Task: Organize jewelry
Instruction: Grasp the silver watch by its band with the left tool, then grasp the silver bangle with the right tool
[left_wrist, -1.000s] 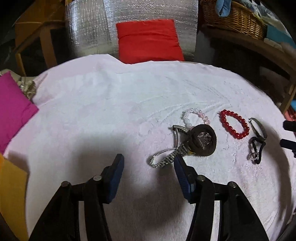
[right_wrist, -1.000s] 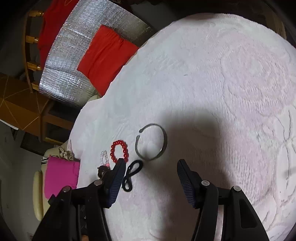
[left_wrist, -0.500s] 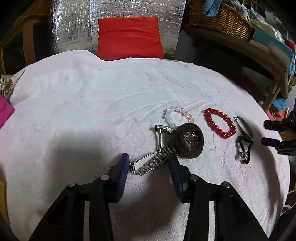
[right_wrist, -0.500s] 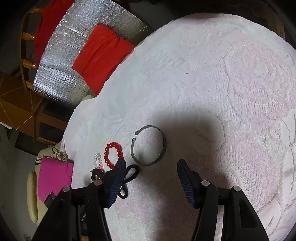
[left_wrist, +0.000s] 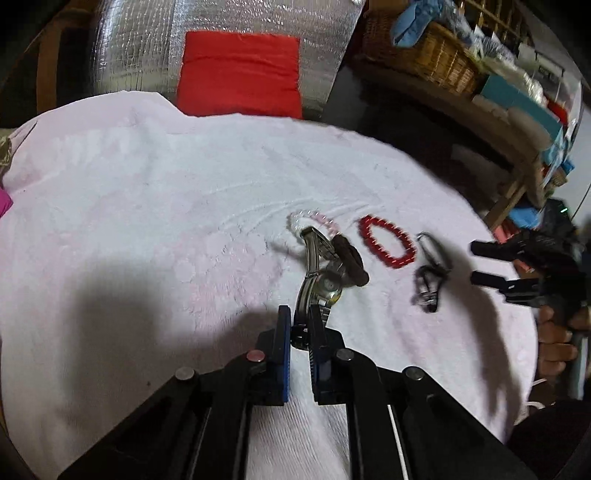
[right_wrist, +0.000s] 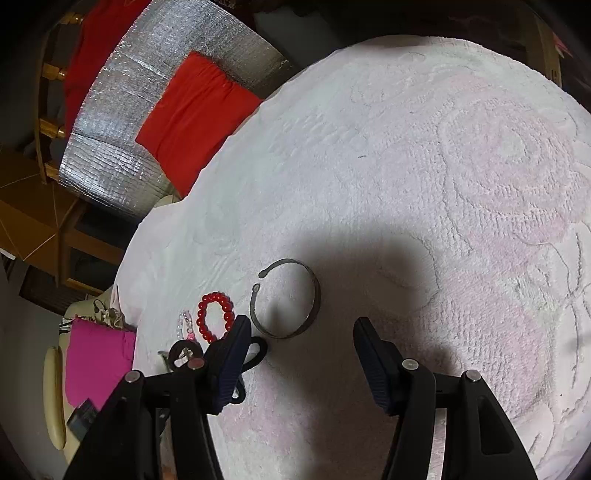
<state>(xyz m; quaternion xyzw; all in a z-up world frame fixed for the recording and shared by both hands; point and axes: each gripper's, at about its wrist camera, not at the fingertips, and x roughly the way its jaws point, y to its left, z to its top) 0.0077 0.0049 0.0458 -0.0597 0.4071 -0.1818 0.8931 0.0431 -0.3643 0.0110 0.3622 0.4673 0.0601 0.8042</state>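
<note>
My left gripper (left_wrist: 299, 325) is shut on the metal band of a silver wristwatch (left_wrist: 327, 286) and lifts it off the pale pink towel (left_wrist: 147, 221). Beyond it lie a dark brown ring-shaped piece (left_wrist: 351, 258), a pink-white bead bracelet (left_wrist: 312, 221), a red bead bracelet (left_wrist: 386, 240), a metal bangle (left_wrist: 430, 242) and a black hair tie (left_wrist: 428, 290). My right gripper (right_wrist: 301, 347) is open and empty, just before the metal bangle (right_wrist: 286, 304). The red bead bracelet (right_wrist: 216, 314) and the black hair tie (right_wrist: 256, 350) lie to its left. It also shows in the left wrist view (left_wrist: 495, 266).
A red cushion (left_wrist: 240, 74) leans on a silver foil panel (left_wrist: 155, 44) behind the table. A wicker basket (left_wrist: 424, 55) stands on a shelf at the back right. A magenta cloth (right_wrist: 98, 362) lies off the table's left side.
My left gripper moved forward, closed on the watch band and raised the watch, which now stands on edge. My right gripper drifted slightly towards the bangle and stayed open.
</note>
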